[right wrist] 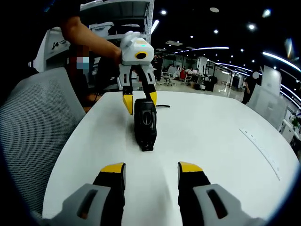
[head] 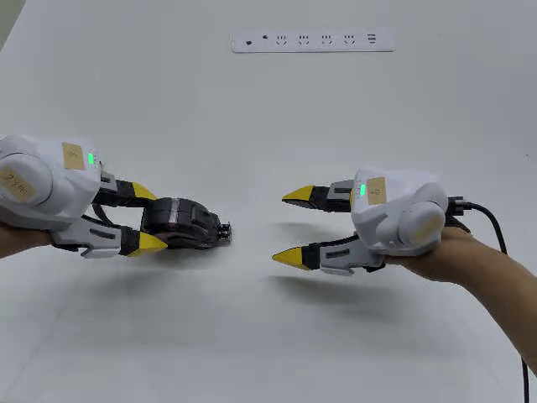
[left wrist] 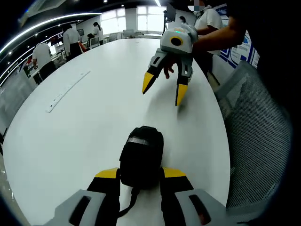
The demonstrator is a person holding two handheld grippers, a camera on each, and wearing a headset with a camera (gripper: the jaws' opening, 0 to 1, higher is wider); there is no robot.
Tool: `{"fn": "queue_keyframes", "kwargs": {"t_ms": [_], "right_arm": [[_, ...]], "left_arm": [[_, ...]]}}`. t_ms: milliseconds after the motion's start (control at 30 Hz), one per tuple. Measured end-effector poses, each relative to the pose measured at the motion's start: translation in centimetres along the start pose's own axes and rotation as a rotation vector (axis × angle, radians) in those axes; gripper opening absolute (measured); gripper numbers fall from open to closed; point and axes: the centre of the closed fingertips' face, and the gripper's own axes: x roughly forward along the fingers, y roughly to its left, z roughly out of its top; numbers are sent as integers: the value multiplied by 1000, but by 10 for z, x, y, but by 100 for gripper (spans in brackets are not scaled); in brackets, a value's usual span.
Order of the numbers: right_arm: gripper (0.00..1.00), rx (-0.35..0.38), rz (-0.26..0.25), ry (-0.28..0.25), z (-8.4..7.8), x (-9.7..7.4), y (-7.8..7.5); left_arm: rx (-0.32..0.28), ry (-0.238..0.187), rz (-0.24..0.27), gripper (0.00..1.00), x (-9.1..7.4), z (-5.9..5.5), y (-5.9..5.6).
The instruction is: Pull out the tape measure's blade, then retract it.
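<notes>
Your left tongs [head: 149, 218] are clamped on the black tape measure [head: 180, 222], with one yellow tip on each side. The tape measure is low over the white table [head: 252, 117], and its front end points at your right tongs [head: 294, 225]. Those tongs are wide apart and hold nothing. They are near the tape measure but not touching it. A white power strip [head: 312, 40] lies far back.

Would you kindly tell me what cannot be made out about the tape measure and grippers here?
- Head view: the hook on the blade of the tape measure is too small to read at the case's front end.
- Left gripper view: the left gripper covers the case's sides, hiding the contact.
- Head view: the cable of the right gripper is cut off by the bottom right edge.
</notes>
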Motion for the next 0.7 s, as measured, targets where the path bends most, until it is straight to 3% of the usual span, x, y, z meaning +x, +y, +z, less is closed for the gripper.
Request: {"fn": "queue_keyframes", "kwargs": {"t_ms": [300, 700], "right_arm": [[38, -31, 38, 22, 1, 28, 2], [30, -14, 71, 23, 4, 55, 3]], "left_arm": [[2, -8, 2, 28, 0, 0, 1], [11, 3, 0, 27, 0, -1, 2]]}}
